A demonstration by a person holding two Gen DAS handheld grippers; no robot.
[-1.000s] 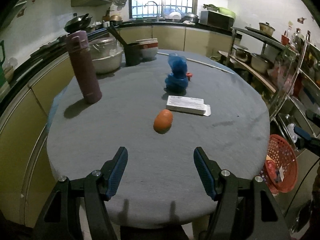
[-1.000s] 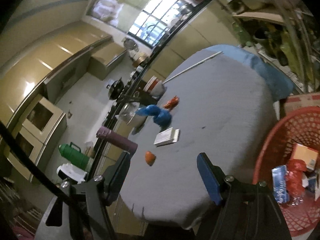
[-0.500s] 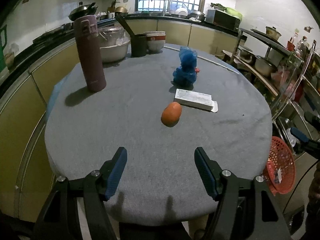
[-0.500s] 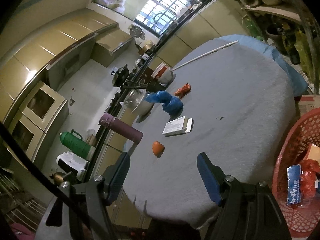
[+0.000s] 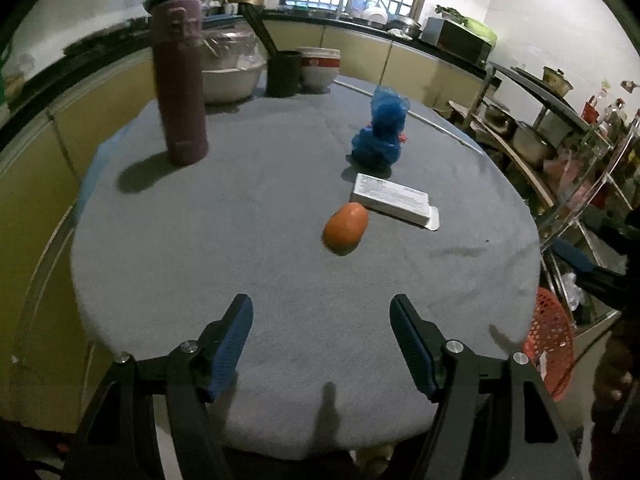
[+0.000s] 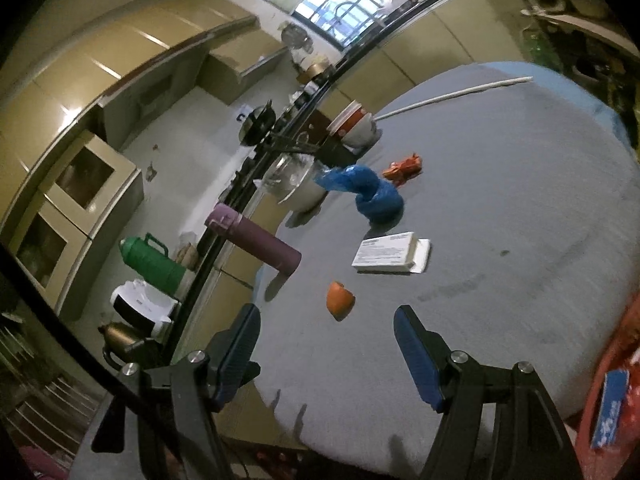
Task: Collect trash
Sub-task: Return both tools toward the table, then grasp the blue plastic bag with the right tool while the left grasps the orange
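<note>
Across the kitchen spreads a round table [image 5: 248, 240] under a grey cloth, the largest thing in both views. Beside its right edge, below the tabletop, stands a red mesh basket [image 5: 550, 344]; the right wrist view shows a blue packet and red wrappers lying in it.

Over the table's near edge hovers the left gripper [image 5: 321, 340], its blue-padded jaws spread wide and holding nothing. The right gripper [image 6: 326, 350] hangs tilted over the same near part of the cloth, its jaws likewise wide apart and empty.

On the far left of the cloth a purple flask [image 5: 180, 84] stands upright, and behind it sit a large metal bowl [image 5: 230, 68], a dark cup with a handle sticking out [image 5: 283, 74] and a stack of white-and-red bowls [image 5: 320, 66].

Right of centre lies a crumpled blue plastic bag [image 5: 382, 130], with a small orange-red scrap [image 6: 403, 169] just behind it. Near the bag, toward the grippers, lies a flat white carton [image 5: 394, 199]. Just beside the carton's near left corner rests an orange peel [image 5: 346, 229], its hollow side showing in the right wrist view.
</note>
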